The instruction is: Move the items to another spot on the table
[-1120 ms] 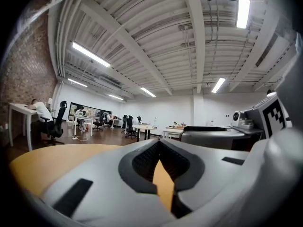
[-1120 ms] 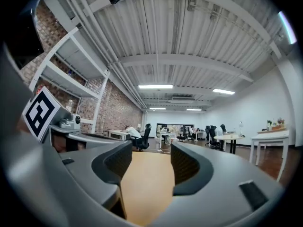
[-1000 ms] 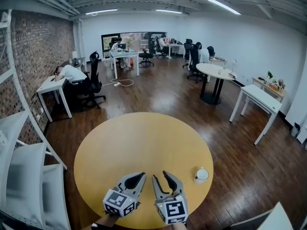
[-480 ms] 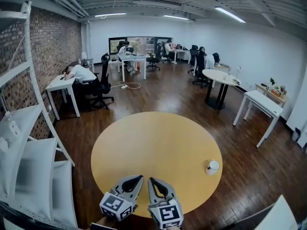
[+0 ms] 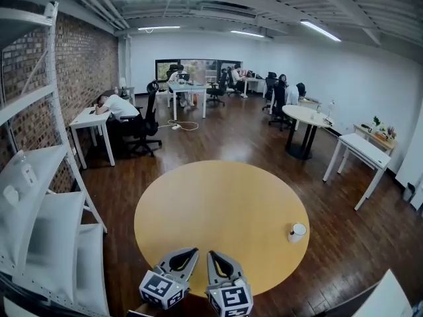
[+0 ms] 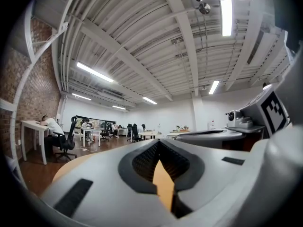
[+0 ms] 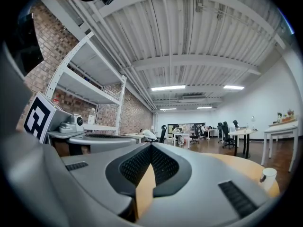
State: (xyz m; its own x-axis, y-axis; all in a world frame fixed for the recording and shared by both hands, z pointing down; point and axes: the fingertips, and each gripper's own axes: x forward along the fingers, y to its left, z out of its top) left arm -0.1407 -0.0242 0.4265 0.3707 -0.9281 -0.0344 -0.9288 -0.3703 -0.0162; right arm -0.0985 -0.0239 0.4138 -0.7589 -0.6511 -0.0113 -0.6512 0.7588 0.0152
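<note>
The left gripper [image 5: 192,250] and right gripper [image 5: 214,253] are pulling back across the tabletop [image 5: 218,203], both closed tight and empty. The cup [image 5: 297,232] is waiting untouched, well to their right.

shelving [image 5: 39,203]: white, left, against brick wall [image 5: 82,65]
desk [image 5: 88,119]: person [image 5: 116,104] slumped over it
round table [image 5: 310,115]: white, far right

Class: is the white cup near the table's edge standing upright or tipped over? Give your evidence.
Upright. The white cup stands on its base on the round table, top facing up, sides vertical in the right gripper view.
</note>
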